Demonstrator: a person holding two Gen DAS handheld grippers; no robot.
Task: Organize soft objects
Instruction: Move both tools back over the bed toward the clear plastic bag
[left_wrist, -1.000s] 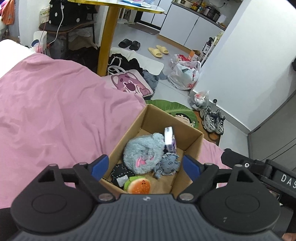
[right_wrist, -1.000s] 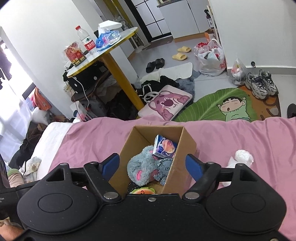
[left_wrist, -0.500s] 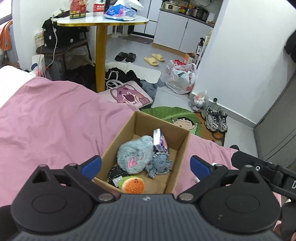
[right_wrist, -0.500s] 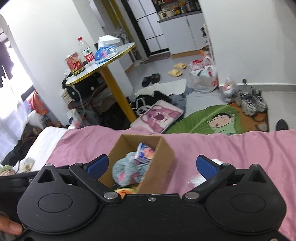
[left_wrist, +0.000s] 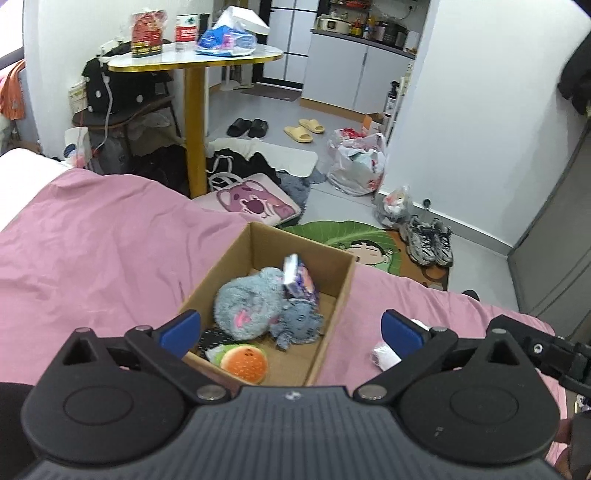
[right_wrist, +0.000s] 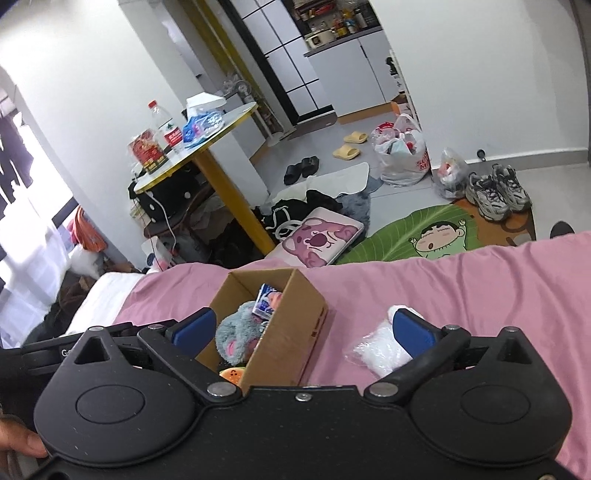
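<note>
Both hand-held grippers have drawn back from the cardboard box since the earlier frames, and their jaws have just been opening — the left hand-held gripper and the right hand-held gripper now stand wide apart with nothing clamped. On the pink bed cover the box holds a grey plush toy, a smaller grey-blue plush, a burger-shaped plush and a small printed packet. A white soft bundle lies on the cover just beside the box — outside it.
</note>
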